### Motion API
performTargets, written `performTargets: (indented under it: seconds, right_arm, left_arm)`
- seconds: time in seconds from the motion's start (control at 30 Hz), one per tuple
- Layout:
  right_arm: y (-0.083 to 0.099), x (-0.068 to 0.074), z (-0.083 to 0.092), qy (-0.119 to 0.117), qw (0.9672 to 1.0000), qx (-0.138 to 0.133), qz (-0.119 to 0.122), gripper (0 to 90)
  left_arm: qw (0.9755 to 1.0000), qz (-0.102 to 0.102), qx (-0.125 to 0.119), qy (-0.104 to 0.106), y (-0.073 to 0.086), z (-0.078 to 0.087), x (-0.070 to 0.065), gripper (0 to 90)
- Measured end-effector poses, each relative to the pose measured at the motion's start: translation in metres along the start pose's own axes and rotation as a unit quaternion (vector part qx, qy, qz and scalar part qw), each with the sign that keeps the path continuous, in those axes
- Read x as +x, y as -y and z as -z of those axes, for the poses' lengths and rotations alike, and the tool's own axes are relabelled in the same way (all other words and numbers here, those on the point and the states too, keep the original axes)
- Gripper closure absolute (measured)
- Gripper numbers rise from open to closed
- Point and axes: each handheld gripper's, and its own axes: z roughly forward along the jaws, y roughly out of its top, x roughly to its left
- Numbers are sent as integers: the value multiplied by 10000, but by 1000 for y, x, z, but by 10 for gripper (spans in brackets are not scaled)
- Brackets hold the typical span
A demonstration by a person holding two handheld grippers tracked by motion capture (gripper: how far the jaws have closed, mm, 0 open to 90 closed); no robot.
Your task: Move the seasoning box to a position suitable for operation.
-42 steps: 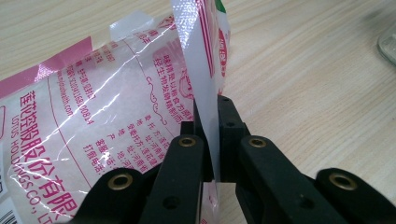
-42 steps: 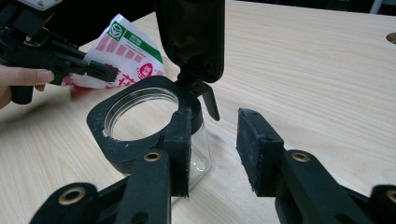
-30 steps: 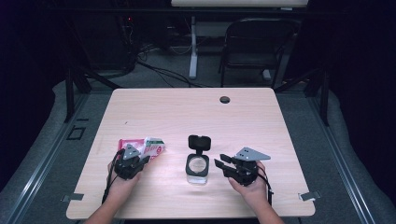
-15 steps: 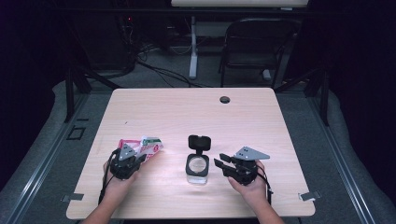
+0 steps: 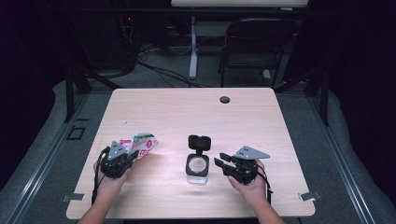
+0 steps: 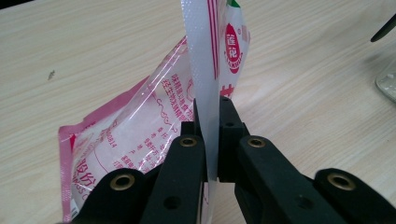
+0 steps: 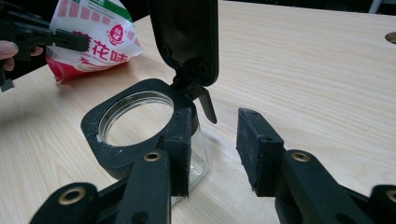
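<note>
Packet and open jar on the wooden table [image 5: 187, 107]

The left gripper [image 5: 122, 157] is gripping a red-and-white packet [image 5: 142, 143] left of the glass jar [image 5: 197, 165], whose black lid [image 5: 199, 142] is standing open; the right gripper [image 5: 223, 163] is sitting just right of the jar with its jaws parted.

Showing a pale wood-grain bench [image 5: 187, 112] with rounded corners, standing on a grey floor [image 5: 56, 135]. Carrying a small dark round hole [image 5: 225, 99] near its far edge. Bearing a clear glass jar [image 5: 197, 167] with a black collar near the front middle, its black hinged lid [image 5: 199, 142] standing open. Supporting one end of a pink-and-white printed pouch [image 5: 140, 143] at the front left.
</note>
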Motion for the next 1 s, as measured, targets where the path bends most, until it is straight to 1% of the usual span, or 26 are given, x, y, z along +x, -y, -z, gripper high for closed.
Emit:
performTargets:
  seconds: [0.13,0.33,0.37,0.5,0.53,0.63,0.83,0.93,1.0]
  right_arm:
    - [0,0,-1,-15,10000,-20,4,657]
    - [0,-1,-1,8,10000,-16,-7,658]
    - [0,-1,0,17,10000,2,-18,657]
    - [0,-1,0,33,10000,-34,-38,657]
    - [0,-1,0,34,10000,-51,-9,657]
    - [0,-2,1,69,10000,-61,-15,657]
    - [0,-2,1,61,9999,-85,-75,657]
    - [0,-2,1,64,9999,-88,-71,658]
    - [0,-3,1,66,9999,-89,-65,657]
  left_arm:
    - [10000,-19,-60,-65,-2,5,3,900]
    - [9997,22,-187,-125,-7,13,7,900]
    - [9998,5,-169,-132,-8,14,7,900]
    - [9993,-69,-267,-237,-11,20,8,900]
    - [9992,-69,-295,-265,-12,22,9,900]
    - [9988,-112,-325,-349,-16,28,11,900]
    - [9982,-81,-416,-430,-22,36,16,900]
    - [9979,-26,-485,-432,-26,40,19,900]
    - [9976,-31,-530,-454,-29,44,20,900]
